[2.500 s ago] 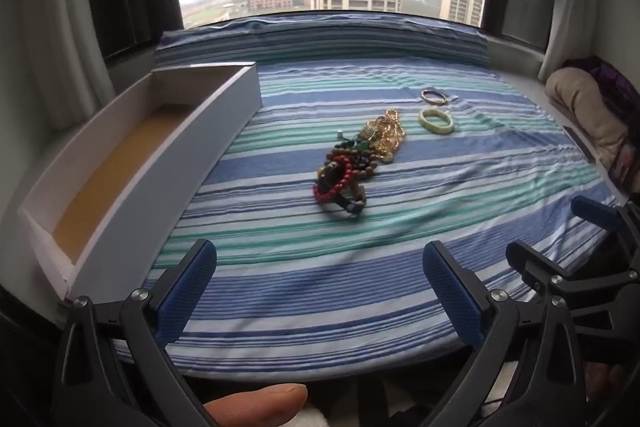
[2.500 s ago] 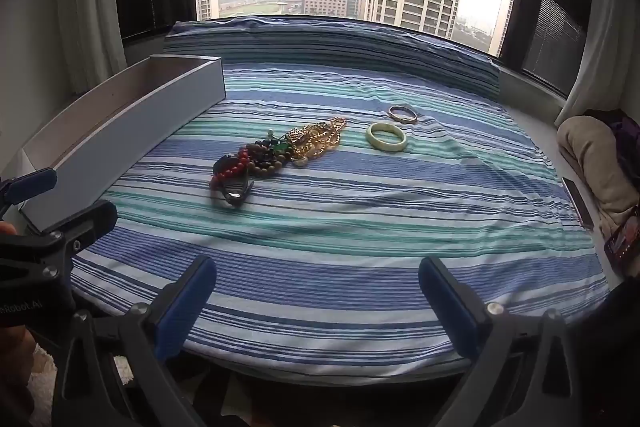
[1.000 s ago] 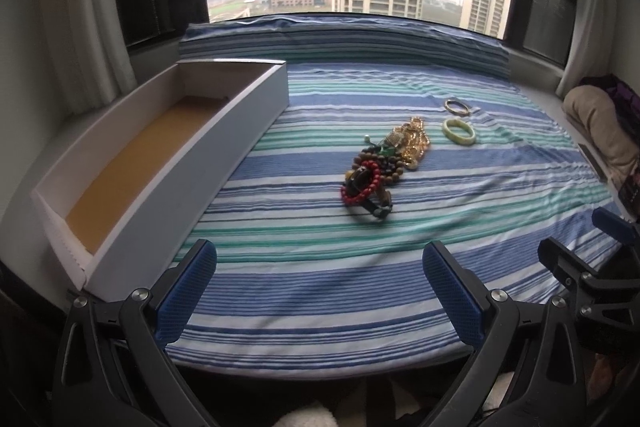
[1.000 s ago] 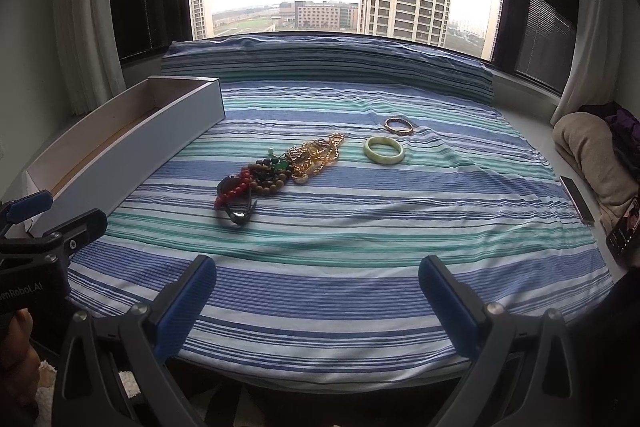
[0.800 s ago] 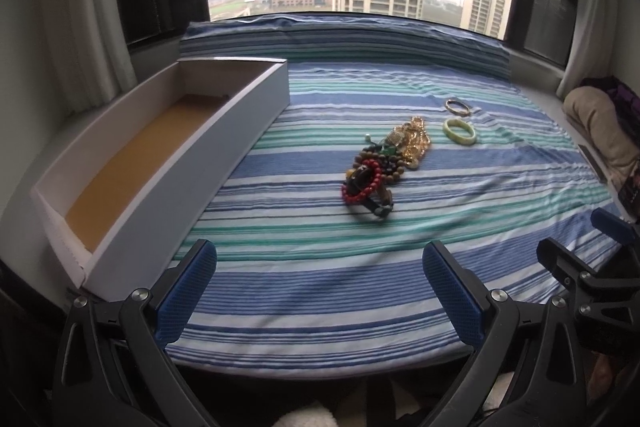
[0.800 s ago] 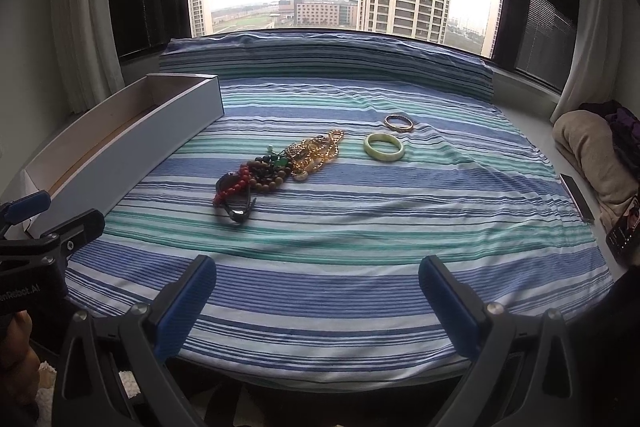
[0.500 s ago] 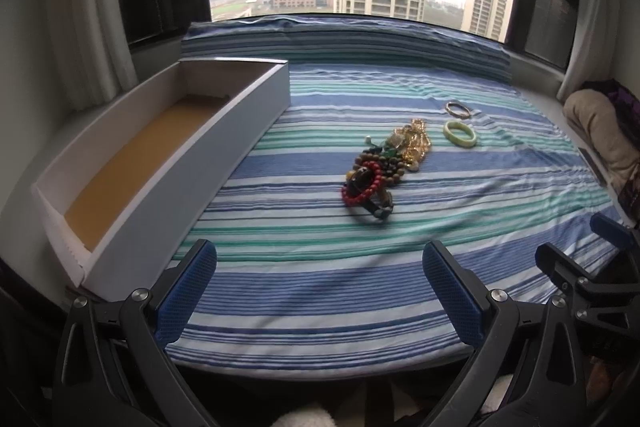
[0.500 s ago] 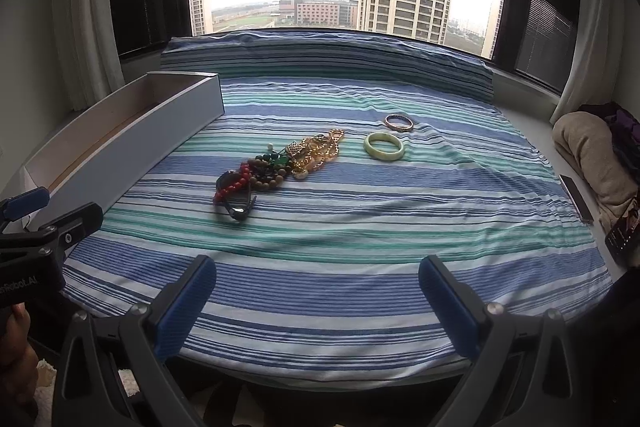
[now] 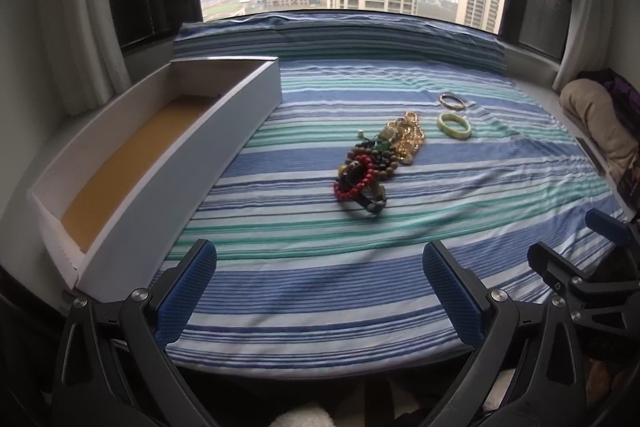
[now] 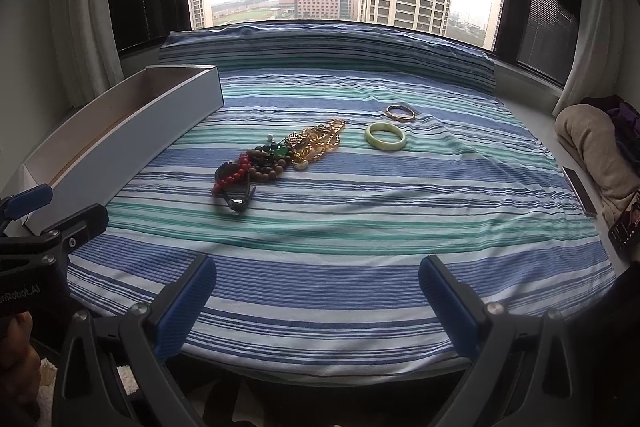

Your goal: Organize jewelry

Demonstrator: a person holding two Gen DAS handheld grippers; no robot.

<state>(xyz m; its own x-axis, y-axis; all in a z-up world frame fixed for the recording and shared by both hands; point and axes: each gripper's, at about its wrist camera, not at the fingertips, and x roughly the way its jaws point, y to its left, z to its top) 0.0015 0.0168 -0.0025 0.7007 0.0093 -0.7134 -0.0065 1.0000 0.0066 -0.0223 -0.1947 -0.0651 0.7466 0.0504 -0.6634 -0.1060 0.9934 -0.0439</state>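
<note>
We are seeing one tangled jewelry heap [image 9: 376,163] of red, brown and gold strands lying with two bangles [image 10: 385,136] at its two o'clock, both grippers' jaws gaping empty.

Both claws slightly nearer jewelry [image 9: 376,163].

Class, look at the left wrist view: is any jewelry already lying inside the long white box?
No. The white box shows only its bare tan floor.
</note>
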